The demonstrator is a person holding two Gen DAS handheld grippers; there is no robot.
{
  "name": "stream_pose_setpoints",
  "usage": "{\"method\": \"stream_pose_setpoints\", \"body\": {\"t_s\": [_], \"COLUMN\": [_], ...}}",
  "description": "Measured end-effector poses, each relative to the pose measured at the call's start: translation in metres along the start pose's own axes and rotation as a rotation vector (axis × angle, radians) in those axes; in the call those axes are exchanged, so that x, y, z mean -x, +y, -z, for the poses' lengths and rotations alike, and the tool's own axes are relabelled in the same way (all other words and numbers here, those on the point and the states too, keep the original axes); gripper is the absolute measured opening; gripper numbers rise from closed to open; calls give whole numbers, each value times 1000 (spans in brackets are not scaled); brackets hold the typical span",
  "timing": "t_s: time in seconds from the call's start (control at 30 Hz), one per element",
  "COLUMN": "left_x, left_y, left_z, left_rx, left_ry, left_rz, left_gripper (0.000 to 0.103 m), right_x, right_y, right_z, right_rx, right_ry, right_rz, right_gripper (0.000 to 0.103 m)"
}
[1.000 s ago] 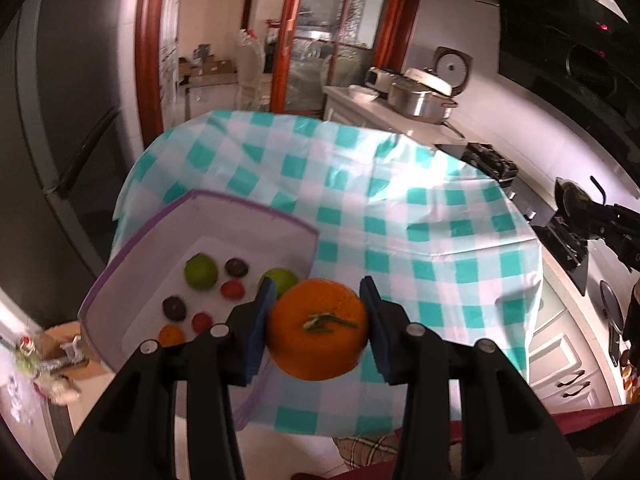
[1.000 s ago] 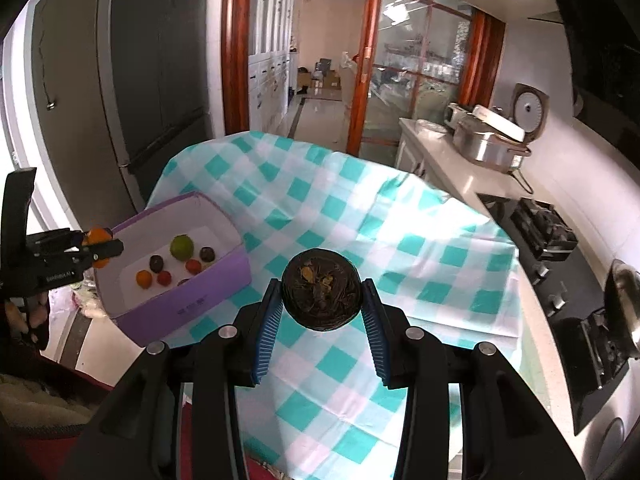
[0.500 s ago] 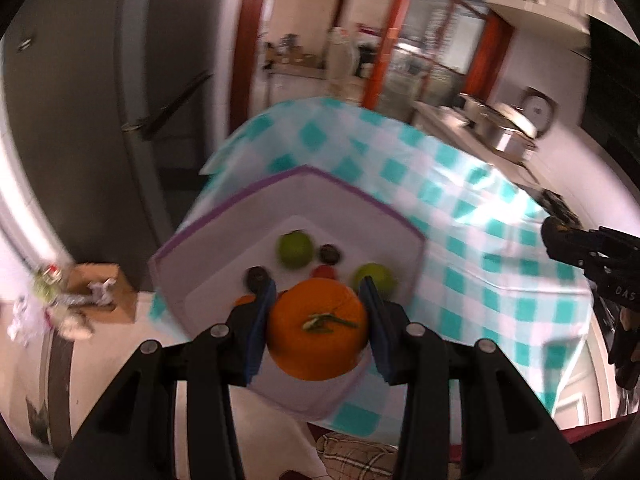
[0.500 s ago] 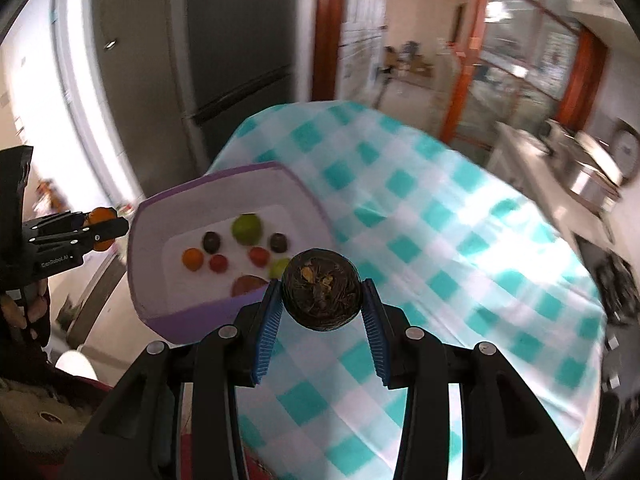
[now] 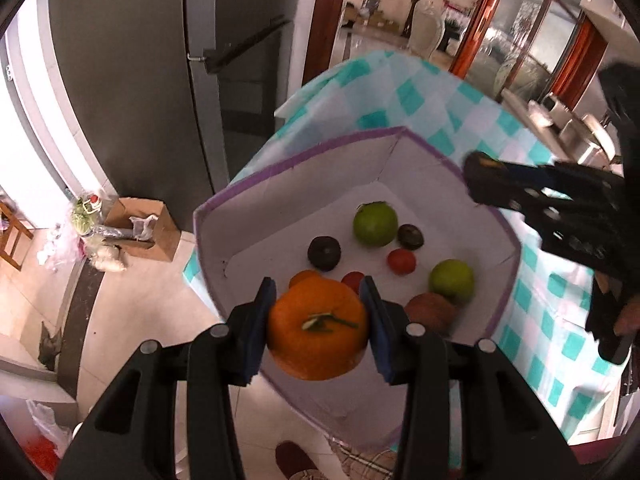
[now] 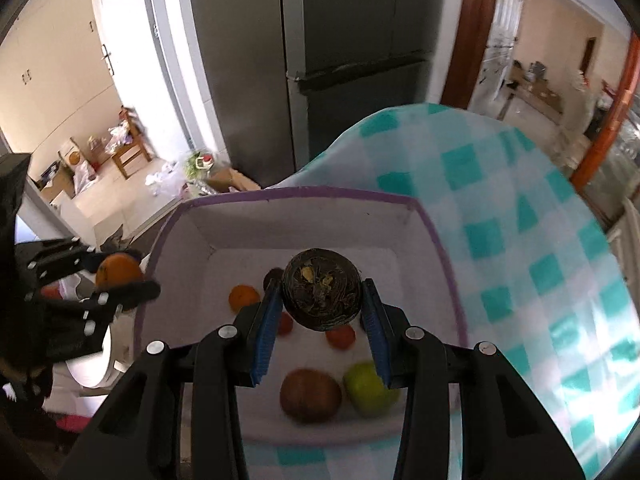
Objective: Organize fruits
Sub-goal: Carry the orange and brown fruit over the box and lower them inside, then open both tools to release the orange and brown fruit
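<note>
My left gripper is shut on an orange and holds it above the near corner of the purple-rimmed white box. My right gripper is shut on a dark round fruit above the same box. Inside the box lie two green fruits, dark fruits, small red fruits, a small orange one and a brownish-red fruit. The right gripper also shows in the left wrist view, and the left gripper in the right wrist view.
The box stands at the corner of a table under a teal-and-white checked cloth. A dark fridge stands behind. A cardboard box and bags lie on the floor to the left. A kitchen counter with pots is at far right.
Both grippers have swung left and closed in over the box, each still holding its fruit. The box now fills the middle of both views.
</note>
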State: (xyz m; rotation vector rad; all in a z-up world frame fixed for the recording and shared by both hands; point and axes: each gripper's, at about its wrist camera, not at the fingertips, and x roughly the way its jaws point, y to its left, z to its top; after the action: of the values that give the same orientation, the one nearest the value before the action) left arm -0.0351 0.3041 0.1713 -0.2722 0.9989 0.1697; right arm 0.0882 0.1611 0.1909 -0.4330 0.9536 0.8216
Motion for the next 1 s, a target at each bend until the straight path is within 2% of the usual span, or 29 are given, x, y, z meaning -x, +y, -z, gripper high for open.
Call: {"method": "stream_pose_setpoints", "body": {"t_s": [0.17,0.27,0.53,0.77,1.0], "left_x": [-29,-55,-100,-128,-139], "left_y": [-6,-11,-38,-45,-44], "left_z": [-3,0,12,14,16], "left_rx": [14,22,-49,-58,-52], "left_ry": [65,135,291,373,412], "left_rz": [-23,-32,-28,-70,-116], "left_gripper": [44,44,44,44,44], "right_x": [-54,-88,-148,-171,-177], "right_y": [-11,-15,0,-4,-8], "right_z": [-8,-8,6,16,15], "right_rx": [28,42,115,102,76], "right_ry": [111,195,384,454,463], "right_rz": [-27,-45,-99,-125,-132], "right_gripper": [40,40,40,40,41]}}
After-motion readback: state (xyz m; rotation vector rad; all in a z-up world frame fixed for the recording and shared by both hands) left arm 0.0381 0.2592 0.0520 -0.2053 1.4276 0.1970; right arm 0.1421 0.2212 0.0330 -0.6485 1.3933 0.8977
